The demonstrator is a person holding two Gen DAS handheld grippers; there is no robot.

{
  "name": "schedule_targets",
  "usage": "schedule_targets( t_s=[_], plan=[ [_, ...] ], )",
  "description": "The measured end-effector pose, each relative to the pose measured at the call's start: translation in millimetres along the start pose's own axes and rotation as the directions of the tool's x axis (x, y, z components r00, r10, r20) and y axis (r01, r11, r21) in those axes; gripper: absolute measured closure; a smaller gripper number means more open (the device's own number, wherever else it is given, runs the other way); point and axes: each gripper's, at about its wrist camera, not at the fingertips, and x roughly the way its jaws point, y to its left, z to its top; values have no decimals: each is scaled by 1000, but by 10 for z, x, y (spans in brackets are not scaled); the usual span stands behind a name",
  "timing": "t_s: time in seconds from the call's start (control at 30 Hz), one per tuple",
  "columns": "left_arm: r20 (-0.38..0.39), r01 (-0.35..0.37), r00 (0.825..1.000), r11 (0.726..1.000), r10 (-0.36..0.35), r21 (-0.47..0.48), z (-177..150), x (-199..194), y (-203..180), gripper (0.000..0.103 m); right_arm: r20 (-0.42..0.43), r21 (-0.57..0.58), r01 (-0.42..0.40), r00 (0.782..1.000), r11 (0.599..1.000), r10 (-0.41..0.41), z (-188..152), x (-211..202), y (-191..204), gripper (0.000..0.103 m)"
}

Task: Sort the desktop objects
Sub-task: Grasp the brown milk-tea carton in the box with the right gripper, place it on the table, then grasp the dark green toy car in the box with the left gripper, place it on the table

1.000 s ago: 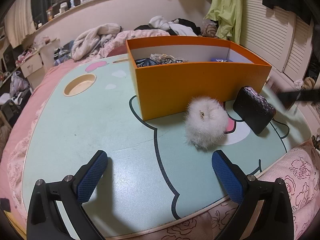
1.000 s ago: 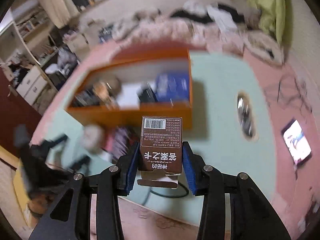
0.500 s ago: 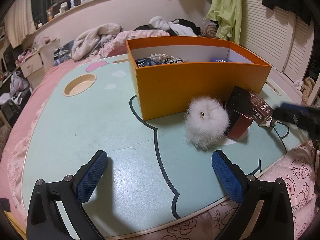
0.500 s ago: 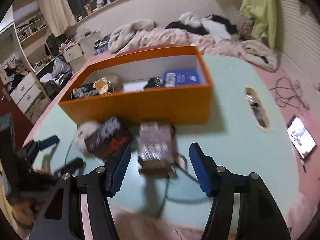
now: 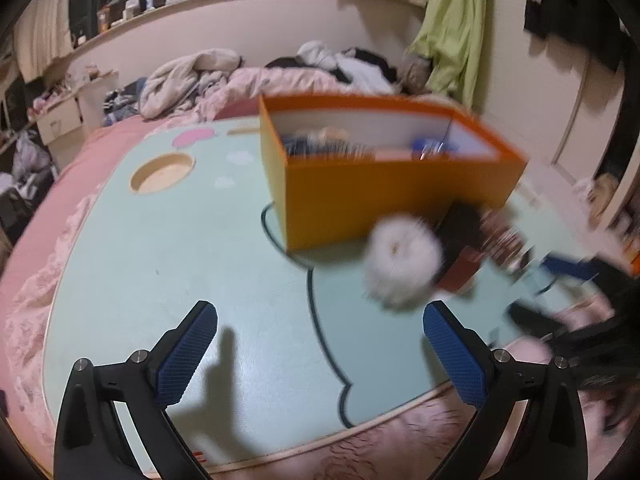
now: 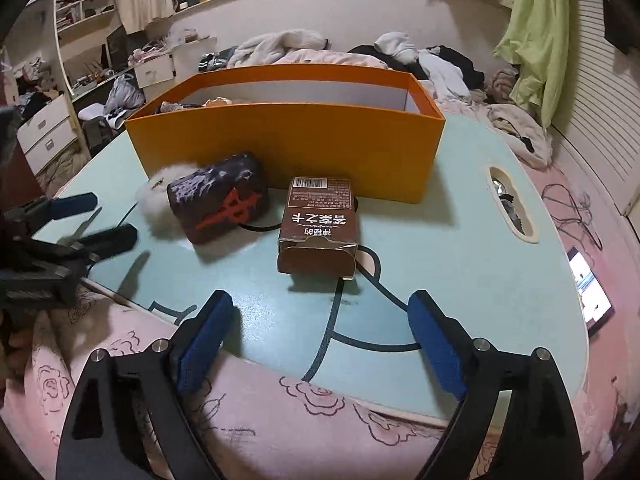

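Note:
A brown carton (image 6: 318,230) lies flat on the pale green table (image 6: 460,240), just in front of the orange box (image 6: 288,144). My right gripper (image 6: 320,344) hangs short of the carton near the table's front edge; its jaws are opening wide and nothing is between them. Left of the carton sit a dark block with a red character (image 6: 220,208) and a white fluffy ball (image 6: 154,200). In the blurred left wrist view, the ball (image 5: 402,264) and block (image 5: 464,240) lie beyond my open, empty left gripper (image 5: 320,344). The left gripper (image 6: 88,220) also shows at the right wrist view's left edge.
The orange box (image 5: 400,184) holds several small items. A round cutout (image 5: 162,172) and a slot cutout (image 6: 510,204) break the tabletop. A phone (image 6: 590,284) lies on the pink bedding (image 6: 280,432) at right. Clothes pile up behind the table.
The right gripper let go of the brown carton, which now lies on the table, and drew back while its jaws spread. The left wrist view has shifted slightly and blurred.

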Motion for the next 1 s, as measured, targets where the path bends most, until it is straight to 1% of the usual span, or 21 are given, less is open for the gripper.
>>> schedule_targets(
  t_s=[0.03, 0.1, 0.13, 0.17, 0.23, 0.3, 0.33, 0.4, 0.47, 0.53, 0.6, 0.63, 0.67, 0.7, 0.73, 0.77, 0.83, 0.87, 0.93, 0.97, 1.0],
  plan=[
    [15, 19, 1000, 1000, -19, -20, 59, -79, 0, 1, 0, -1, -3, 1000, 1000, 3, -2, 0, -6, 13],
    [46, 95, 995, 994, -92, -52, 252, -222, -36, 5, -1, -2, -4, 1000, 1000, 4, -16, 2, -6, 12],
    [40, 143, 989, 988, -141, -53, 388, -267, -91, 12, -1, -3, -4, 1000, 1000, 4, -14, 2, -10, 11],
    [20, 197, 980, 979, -196, -55, 541, -272, -161, 21, -1, -4, -5, 1000, 1000, 5, -37, 3, -8, 11],
    [-33, 290, 955, 953, -294, -83, 800, -171, -284, 31, -1, -3, -4, 1000, 1000, 4, -48, -3, -6, 11],
    [-106, 355, 925, 928, -366, -114, 1056, 66, -449, 32, -1, -3, -5, 1000, 1000, 5, -50, -5, -4, 10],
    [-134, 348, 922, 929, -363, -122, 1155, 192, -524, 32, -1, -4, -4, 1000, 1000, 4, -49, -4, -1, 10],
    [-188, 309, 925, 942, -329, -128, 1293, 455, -671, 33, -1, -4, -4, 1000, 1000, 4, -47, -4, -1, 10],
    [-239, 271, 925, 953, -296, -135, 1397, 729, -789, 35, -1, -4, -4, 1000, 1000, 4, -47, -6, 3, 10],
    [-291, 228, 920, 962, -264, -150, 1437, 974, -860, 38, -1, -3, -4, 1000, 1000, 4, -49, -10, 1, 9],
    [-328, 211, 909, 963, -257, -168, 1408, 1128, -858, 42, 0, -3, -4, 1000, 1000, 4, -47, -10, 3, 9],
    [-354, 196, 903, 966, -245, -170, 1380, 1208, -864, 46, -1, -3, -4, 1000, 1000, 4, -45, -9, 9, 9],
    [-382, 171, 897, 972, -222, -164, 1348, 1298, -887, 55, -1, -3, -4, 1000, 1000, 4, -44, -8, 9, 9],
    [-405, 151, 890, 974, -208, -168, 1317, 1371, -872, 60, -1, -3, -3, 1000, 1000, 3, -44, -8, 9, 9],
    [-434, 145, 875, 971, -216, -192, 1271, 1457, -866, 68, -1, -3, -3, 1000, 1000, 3, -44, -8, 6, 9],
    [-410, 145, 887, 971, -213, -190, 1262, 1461, -870, 75, -1, -3, -4, 1000, 1000, 4, -43, -7, 6, 9],
    [-405, 148, 890, 974, -208, -175, 1237, 1473, -880, 78, -3, -1, -4, 1000, 1000, 4, -47, -2, 4, 8],
    [-397, 169, 888, 968, -231, -185, 1221, 1464, -873, 78, -3, 0, -6, 1000, 1000, 6, -50, -2, 2, 8],
    [-357, 236, 881, 943, -310, -234, 1203, 1405, -807, 78, -3, -1, -5, 1000, 1000, 5, -53, -2, 9, 8],
    [-332, 257, 882, 932, -334, -254, 1208, 1353, -761, 78, -3, -1, -5, 1000, 1000, 5, -56, -1, 11, 8],
    [-296, 276, 888, 923, -352, -268, 1225, 1267, -708, 78, -3, 0, -6, 1000, 1000, 6, -56, -1, 10, 8]
  ],
)
